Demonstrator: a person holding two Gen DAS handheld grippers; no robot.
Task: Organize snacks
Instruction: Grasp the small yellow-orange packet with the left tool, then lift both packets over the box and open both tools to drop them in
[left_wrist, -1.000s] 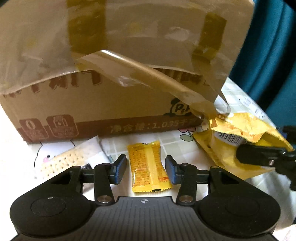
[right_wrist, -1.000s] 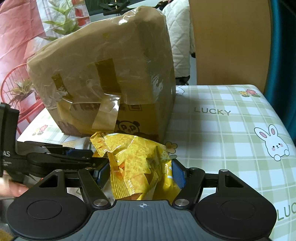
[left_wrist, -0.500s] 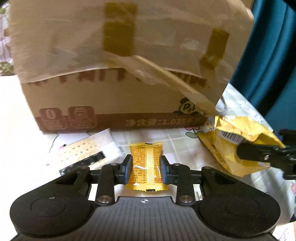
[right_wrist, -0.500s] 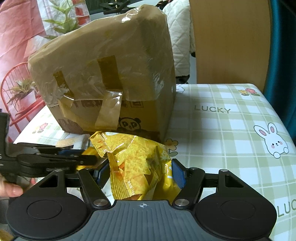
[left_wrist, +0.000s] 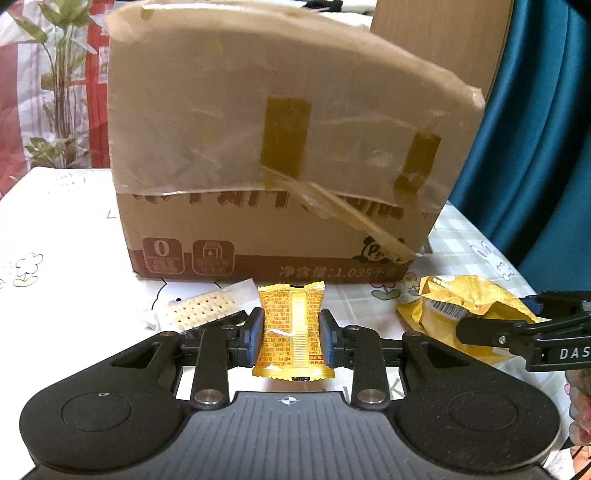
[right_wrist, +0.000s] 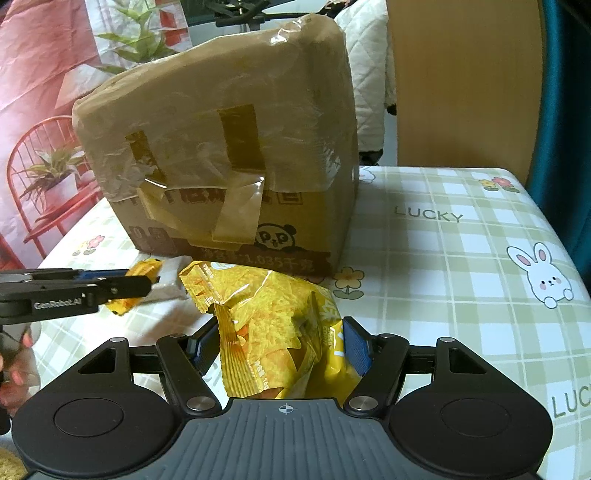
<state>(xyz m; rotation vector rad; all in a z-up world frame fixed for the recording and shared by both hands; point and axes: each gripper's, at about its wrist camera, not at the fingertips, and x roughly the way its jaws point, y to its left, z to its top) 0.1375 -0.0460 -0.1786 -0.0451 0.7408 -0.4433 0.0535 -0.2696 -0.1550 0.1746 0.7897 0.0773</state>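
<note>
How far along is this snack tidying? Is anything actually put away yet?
Nothing looks put away yet. In hand: the left gripper pinches a small orange snack packet, and the right gripper holds the big yellow snack bag. Left: a cracker pack lies on the tablecloth by the cardboard box, whose flap looks taped down.
</note>
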